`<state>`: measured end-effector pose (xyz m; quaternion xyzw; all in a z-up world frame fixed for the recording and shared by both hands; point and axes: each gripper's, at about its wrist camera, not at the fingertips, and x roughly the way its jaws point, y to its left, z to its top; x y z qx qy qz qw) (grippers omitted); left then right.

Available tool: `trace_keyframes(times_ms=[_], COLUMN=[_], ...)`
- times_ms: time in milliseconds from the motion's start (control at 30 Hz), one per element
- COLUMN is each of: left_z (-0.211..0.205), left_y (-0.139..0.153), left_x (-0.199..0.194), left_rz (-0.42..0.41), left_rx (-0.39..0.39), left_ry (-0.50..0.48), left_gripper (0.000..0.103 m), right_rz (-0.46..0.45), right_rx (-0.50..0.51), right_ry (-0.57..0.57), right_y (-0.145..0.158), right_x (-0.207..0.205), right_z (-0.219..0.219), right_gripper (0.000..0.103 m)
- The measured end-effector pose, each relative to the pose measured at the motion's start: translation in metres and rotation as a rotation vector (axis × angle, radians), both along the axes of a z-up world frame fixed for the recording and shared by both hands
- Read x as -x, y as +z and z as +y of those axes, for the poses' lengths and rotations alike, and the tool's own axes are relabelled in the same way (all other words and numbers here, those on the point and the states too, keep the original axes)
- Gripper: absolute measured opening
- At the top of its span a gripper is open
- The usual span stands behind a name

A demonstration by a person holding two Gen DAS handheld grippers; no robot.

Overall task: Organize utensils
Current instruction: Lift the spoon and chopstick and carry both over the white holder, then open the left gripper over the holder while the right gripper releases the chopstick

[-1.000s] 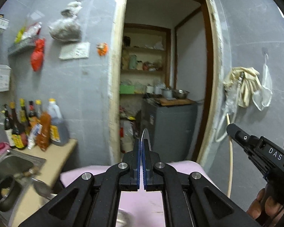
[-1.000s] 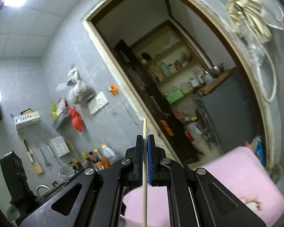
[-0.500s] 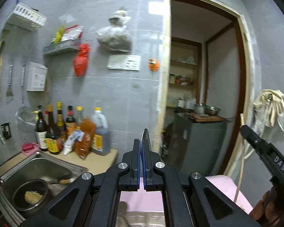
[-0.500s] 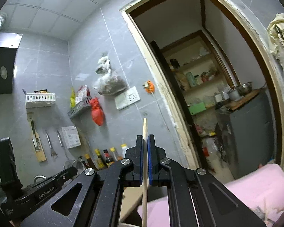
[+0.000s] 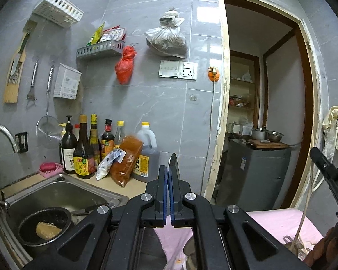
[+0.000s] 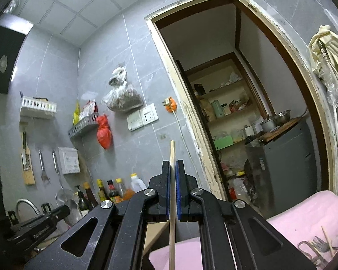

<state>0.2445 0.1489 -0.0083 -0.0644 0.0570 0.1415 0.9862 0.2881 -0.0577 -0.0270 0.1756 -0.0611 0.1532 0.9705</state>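
Utensils held in both grippers: pale wooden chopstick (image 6: pixel 172 180) pinched upright between the narrow blue-padded jaws of the right gripper (image 6: pixel 172 168), centre frame; thin grey metal utensil tip (image 5: pixel 174 164) clamped in the left gripper (image 5: pixel 168 173), type unclear. More forks and sticks (image 6: pixel 320 244) lying on pink cloth (image 6: pixel 304 216), lower right. Steel sink (image 5: pixel 56 193) lower left.
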Motion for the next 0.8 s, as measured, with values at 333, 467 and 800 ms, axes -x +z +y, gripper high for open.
trace_keyframes(times_ms=[333,467,800], left_z=[-0.027,-0.039,-0.053], left_y=[-0.028,-0.037,-0.054], left_x=[0.002,0.003,0.004], left_rz=[-0.076,-0.093,-0.074], left_rx=[-0.151,-0.203,-0.249], left_ry=[0.013,0.012,-0.027], left_gripper=[0.002,0.002,0.002], right_rz=[-0.011,0.002,0.069], right_rx=[0.049,0.067,0.085], right_ry=[-0.017,-0.012,0.009], right_y=[-0.017,-0.025,-0.040], right_x=[-0.006,-0.006,-0.012], right_z=[0.006,0.007,0.005], right_gripper=[0.004,0.004,0.004])
